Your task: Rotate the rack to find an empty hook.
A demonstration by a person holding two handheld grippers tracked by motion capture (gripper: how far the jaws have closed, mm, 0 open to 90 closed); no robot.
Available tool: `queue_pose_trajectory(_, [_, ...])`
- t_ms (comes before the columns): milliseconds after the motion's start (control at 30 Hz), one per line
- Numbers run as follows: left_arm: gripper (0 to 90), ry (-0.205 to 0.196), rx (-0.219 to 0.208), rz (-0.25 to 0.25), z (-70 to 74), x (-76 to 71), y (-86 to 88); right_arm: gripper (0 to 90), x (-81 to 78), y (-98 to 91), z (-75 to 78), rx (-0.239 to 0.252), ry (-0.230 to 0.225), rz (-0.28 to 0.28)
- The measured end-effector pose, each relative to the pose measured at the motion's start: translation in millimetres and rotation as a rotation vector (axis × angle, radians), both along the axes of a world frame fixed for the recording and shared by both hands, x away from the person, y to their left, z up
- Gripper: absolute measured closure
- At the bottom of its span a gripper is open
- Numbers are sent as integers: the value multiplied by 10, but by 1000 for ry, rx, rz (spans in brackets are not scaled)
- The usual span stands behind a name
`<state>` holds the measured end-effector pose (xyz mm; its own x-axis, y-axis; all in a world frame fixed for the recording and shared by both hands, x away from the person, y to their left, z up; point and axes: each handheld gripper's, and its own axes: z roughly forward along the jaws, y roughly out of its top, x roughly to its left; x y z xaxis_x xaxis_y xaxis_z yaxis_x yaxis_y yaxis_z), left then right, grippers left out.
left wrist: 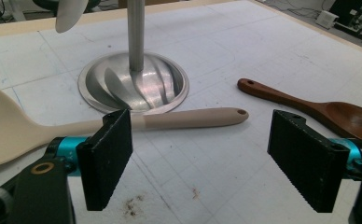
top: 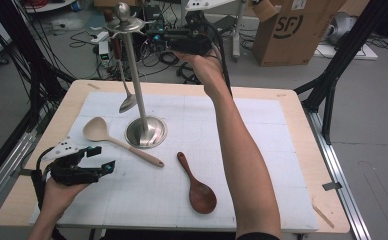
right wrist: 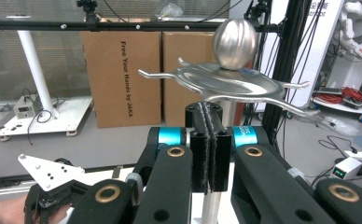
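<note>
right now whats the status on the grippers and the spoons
Left gripper open, low over the mat, empty. Right gripper shut, empty, up beside the stand top. Beige spoon and brown spoon on the mat, metal spoon hung. Nothing blocking.

Wooden bench (top: 302,150) with white gridded mat (top: 262,130). Grey floor (top: 372,100) littered with cables (top: 82,37). Cardboard boxes (top: 292,30) behind, black frame struts (top: 339,65) at right, white pole stand (right wrist: 37,74).

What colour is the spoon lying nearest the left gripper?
Pale beige spoon, clearest in the left gripper view.
</note>
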<state>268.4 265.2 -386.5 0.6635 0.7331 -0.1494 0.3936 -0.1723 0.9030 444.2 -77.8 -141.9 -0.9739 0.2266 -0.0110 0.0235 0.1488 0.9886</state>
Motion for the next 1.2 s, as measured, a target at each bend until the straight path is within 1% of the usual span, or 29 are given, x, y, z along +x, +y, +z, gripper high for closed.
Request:
queue_pose_trajectory(200, [226, 0, 0, 1, 2, -3, 0, 895, -49, 95, 6, -13, -13, 22])
queue_pose_trajectory(333, [226, -1, 0, 1, 3, -4, 3, 895, -77, 179, -5, -18, -13, 30])
queue_pose_trajectory(500, [227, -1, -2, 0, 3, -3, 5, 895, -104, 258, -3, -18, -13, 26])
queue_pose_trajectory(667, [227, -1, 1, -1, 0, 2, 1, 895, -112, 299, -2, -18, -17, 25])
queue_pose_trajectory(733, [227, -1, 2, -2, -1, 3, 1, 895, -115, 311, -7, -15, -11, 23])
queue_pose_trajectory(867, [227, -3, 6, -4, -5, 10, 12, 893, -134, 291, -29, -8, -1, 23])
queue_pose_trajectory(900, [227, -3, 6, -4, -6, 10, 11, 883, -157, 270, -47, -2, 0, 22])
queue_pose_trajectory(967, [227, 0, 7, -7, -8, 11, 4, 857, -190, 240, -79, -9, 1, 21])
queue_pose_trajectory(1100, [227, 1, 8, -9, -7, 12, 7, 804, -244, 176, -194, -25, 16, 29])
queue_pose_trajectory(1167, [227, -1, 7, -6, -5, 11, 13, 789, -264, 146, -257, -15, 34, 32])
queue_pose_trajectory(1200, [227, -2, 9, -6, -5, 10, 14, 773, -273, 134, -289, -19, 38, 31])
